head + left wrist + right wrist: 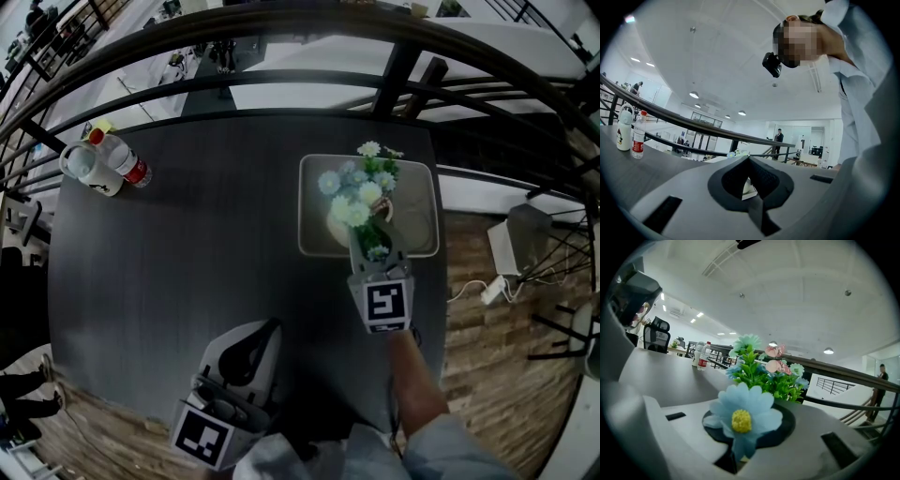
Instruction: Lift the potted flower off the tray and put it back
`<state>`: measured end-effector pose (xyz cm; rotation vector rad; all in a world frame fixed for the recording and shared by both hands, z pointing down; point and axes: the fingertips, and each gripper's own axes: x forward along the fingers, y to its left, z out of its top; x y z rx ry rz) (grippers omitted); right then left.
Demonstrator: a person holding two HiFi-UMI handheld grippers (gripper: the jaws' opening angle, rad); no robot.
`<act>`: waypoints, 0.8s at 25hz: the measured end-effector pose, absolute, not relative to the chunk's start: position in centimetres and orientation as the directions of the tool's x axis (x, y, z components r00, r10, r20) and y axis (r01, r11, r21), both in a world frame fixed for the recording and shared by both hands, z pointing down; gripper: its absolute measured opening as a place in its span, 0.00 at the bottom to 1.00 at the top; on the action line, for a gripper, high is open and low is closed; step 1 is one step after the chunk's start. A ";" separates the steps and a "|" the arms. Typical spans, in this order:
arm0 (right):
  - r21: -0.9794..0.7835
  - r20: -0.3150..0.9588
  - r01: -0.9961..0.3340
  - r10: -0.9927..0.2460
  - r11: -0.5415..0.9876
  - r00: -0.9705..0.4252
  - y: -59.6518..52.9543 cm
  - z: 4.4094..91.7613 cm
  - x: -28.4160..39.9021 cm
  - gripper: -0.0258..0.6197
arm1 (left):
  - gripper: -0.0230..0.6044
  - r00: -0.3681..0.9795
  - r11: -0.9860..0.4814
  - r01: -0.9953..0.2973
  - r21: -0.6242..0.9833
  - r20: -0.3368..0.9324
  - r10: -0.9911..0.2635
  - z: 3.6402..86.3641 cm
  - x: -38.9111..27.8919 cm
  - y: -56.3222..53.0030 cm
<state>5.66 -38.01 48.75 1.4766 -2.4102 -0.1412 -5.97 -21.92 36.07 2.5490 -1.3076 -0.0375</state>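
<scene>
Blooms and leaves cover most of the potted flower (361, 192) from above, so only a pale sliver of its pot shows at the near left of the bunch. It stands on the tray (420, 187), at the far right of the dark table (187, 272). The right gripper (376, 246) reaches in from the near side, and in the head view its tips are lost among the leaves. Its own view shows the jaws close together, pinching the plant by a stem. A blue flower (740, 416) stands right over the gap and blocks sight of the pot and of where exactly the pads bite. Whether the pot's base touches the tray cannot be made out. The left gripper (270, 328) sits by the near edge of the table, well apart from the tray, its jaws pressed together at the tips with nothing in them. Through the hollow between its pads a pale scrap shows, too small to read. At the far left corner stand a white bottle (86, 169) and a clear water bottle (127, 161) with a red cap, just beside each other. A dark curved railing (281, 89) runs beyond the table, and the person's right forearm (417, 375) is cut off at the lower edge.
</scene>
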 end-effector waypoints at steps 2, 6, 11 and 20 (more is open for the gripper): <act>0.251 0.203 -0.850 -0.883 0.464 -0.422 -37.8 48.4 5.9 0.13 | 0.03 0.591 -0.554 -0.794 0.251 0.101 -0.800 36.1 -5.8 -21.7; 0.259 0.188 -0.851 -0.889 0.456 -0.418 -37.3 47.3 6.4 0.13 | 0.03 0.593 -0.560 -0.792 0.243 0.088 -0.800 35.6 -5.4 -21.2; 0.276 0.180 -0.841 -0.884 0.465 -0.431 -36.2 45.9 6.9 0.13 | 0.03 0.589 -0.562 -0.795 0.228 0.072 -0.805 34.6 -4.8 -20.2; 0.302 0.131 -0.837 -0.889 0.457 -0.438 -33.1 42.5 8.5 0.13 | 0.03 0.586 -0.570 -0.798 0.197 0.030 -0.810 32.3 -2.9 -17.4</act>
